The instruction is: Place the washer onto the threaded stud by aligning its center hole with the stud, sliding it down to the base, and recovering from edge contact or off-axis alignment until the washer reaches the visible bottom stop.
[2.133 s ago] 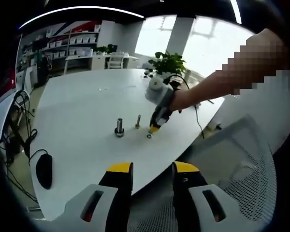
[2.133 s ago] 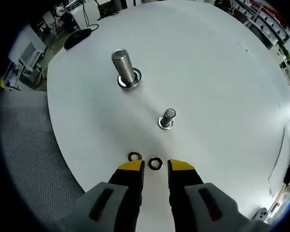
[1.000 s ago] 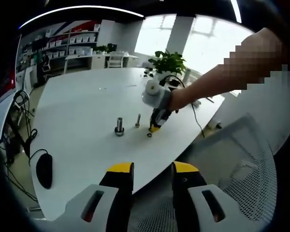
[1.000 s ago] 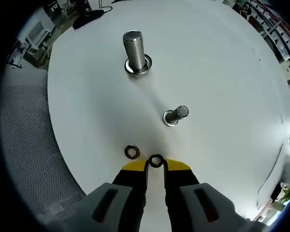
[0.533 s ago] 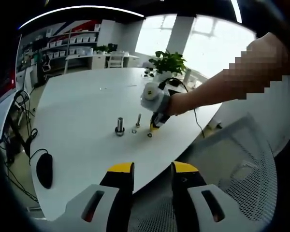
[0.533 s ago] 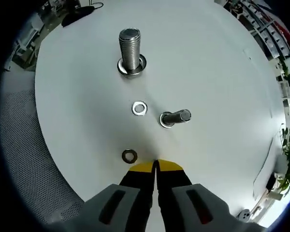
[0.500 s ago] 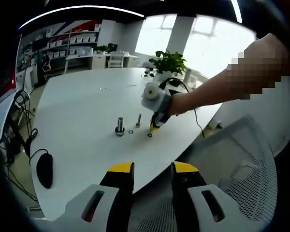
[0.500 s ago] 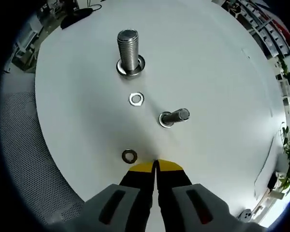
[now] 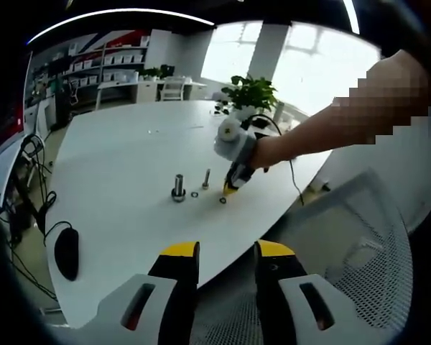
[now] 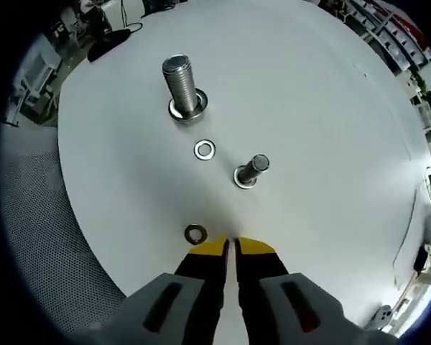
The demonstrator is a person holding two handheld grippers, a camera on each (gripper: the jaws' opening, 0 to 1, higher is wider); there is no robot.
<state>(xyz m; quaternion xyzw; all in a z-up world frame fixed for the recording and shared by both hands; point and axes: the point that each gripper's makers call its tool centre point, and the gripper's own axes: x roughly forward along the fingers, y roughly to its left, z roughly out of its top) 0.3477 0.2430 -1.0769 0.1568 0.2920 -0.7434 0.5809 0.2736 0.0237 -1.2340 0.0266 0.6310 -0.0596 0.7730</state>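
washer (image 10: 205, 150) lies flat between two studs; right hand-held gripper (image 10: 231, 247) empty.

White table (image 10: 330, 129) carries two studs (image 10: 181, 92), two washers (image 10: 205, 150)

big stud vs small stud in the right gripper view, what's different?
The big stud is thicker and taller than the small stud. The big stud lies farther from the right tongs, and the small stud nearer. A washer lies flat on the table between them, on neither. Both are grey metal, threaded, standing on wider bases.
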